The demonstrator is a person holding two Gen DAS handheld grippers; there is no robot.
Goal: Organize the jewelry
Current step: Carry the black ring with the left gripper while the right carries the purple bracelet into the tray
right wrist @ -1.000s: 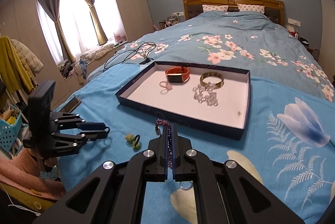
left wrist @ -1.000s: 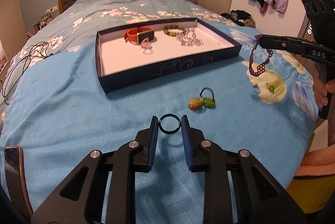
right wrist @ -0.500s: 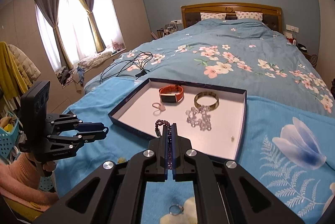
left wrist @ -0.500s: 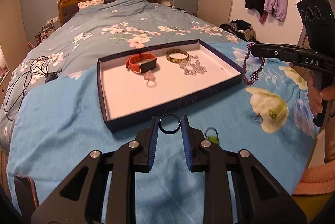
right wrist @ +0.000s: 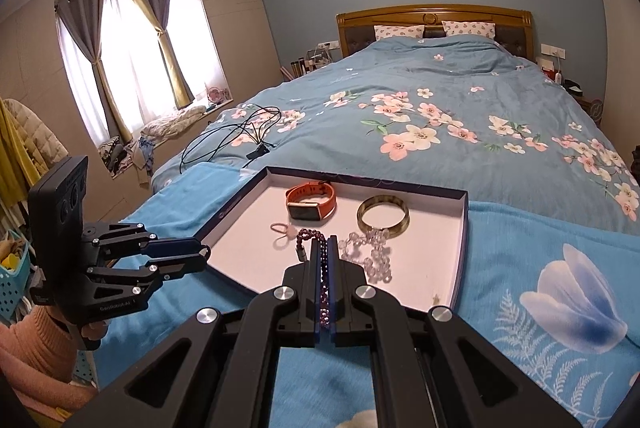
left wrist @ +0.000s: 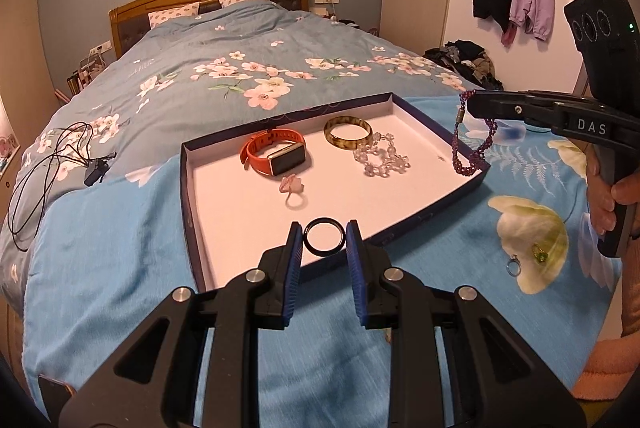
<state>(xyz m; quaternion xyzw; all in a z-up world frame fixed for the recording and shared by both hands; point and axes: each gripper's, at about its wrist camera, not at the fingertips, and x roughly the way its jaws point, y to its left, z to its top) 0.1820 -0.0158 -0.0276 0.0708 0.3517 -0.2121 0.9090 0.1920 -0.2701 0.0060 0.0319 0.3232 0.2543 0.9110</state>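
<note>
Left claw (left wrist: 324,242) gripping a black ring (left wrist: 324,237) between its fingertips over the tray's (left wrist: 188,196) near edge, right claw (right wrist: 327,248) clamping a purple bead strand (right wrist: 325,268), dangling above the tray's right corner, on the bed (left wrist: 120,252)

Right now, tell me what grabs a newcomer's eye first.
The navy tray on the blue bedspread, holding an orange watch. The left gripper clamps a black ring over the tray's near edge; the right gripper dangles a purple bead bracelet over its right corner.
</note>
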